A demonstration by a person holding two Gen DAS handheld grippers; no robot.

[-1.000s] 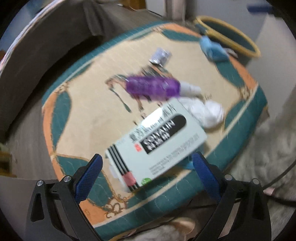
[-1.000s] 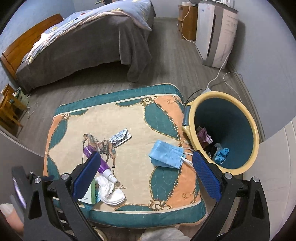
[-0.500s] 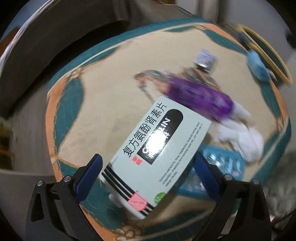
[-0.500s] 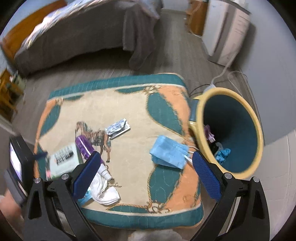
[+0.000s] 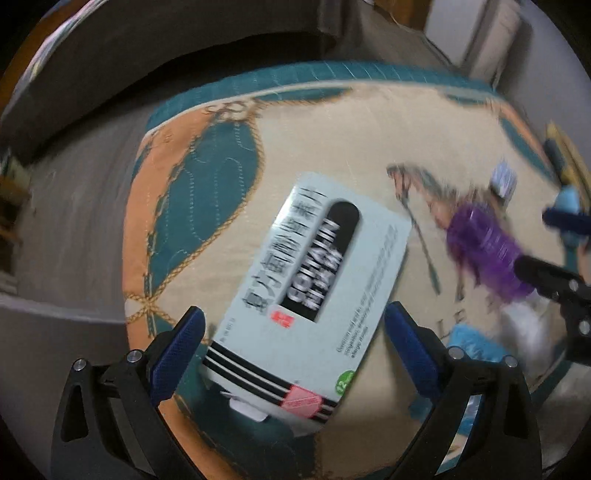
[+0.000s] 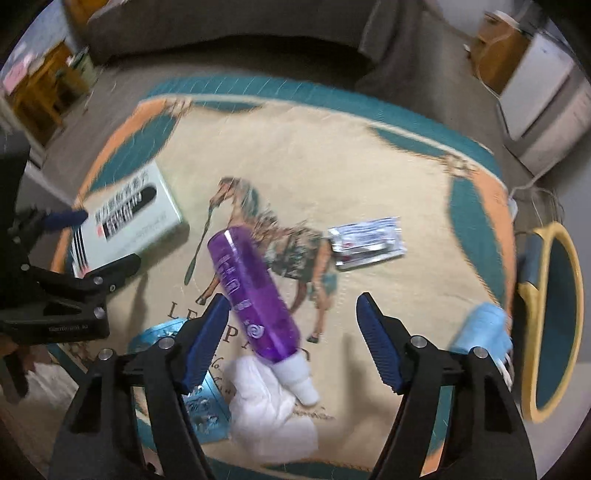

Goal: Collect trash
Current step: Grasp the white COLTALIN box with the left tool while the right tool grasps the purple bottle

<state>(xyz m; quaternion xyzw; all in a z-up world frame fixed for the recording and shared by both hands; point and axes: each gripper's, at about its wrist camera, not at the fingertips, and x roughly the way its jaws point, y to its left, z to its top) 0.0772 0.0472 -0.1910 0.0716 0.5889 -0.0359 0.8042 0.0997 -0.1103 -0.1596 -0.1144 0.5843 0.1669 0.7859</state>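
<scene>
A pale medicine box (image 5: 310, 291) lies on the horse-patterned cushion (image 5: 332, 140), between the open jaws of my left gripper (image 5: 295, 343); the box also shows in the right wrist view (image 6: 125, 214). A purple bottle (image 6: 253, 291) with a white cap lies between the open jaws of my right gripper (image 6: 291, 339), its cap resting on a crumpled white tissue (image 6: 269, 417). The bottle also shows in the left wrist view (image 5: 487, 251). A silver blister pack (image 6: 365, 240), a blue face mask (image 6: 484, 328) and a blue blister sheet (image 6: 199, 398) lie on the cushion.
A yellow-rimmed teal bin (image 6: 554, 321) stands off the cushion's right edge. A grey-covered bed (image 6: 221, 33) lies behind the cushion. A white appliance (image 6: 543, 85) stands at the back right, a wooden stand (image 6: 40, 88) at the back left.
Both grippers have moved down close to the cushion. The left closed in around the medicine box; the right swung left from the bin and mask to over the purple bottle.
</scene>
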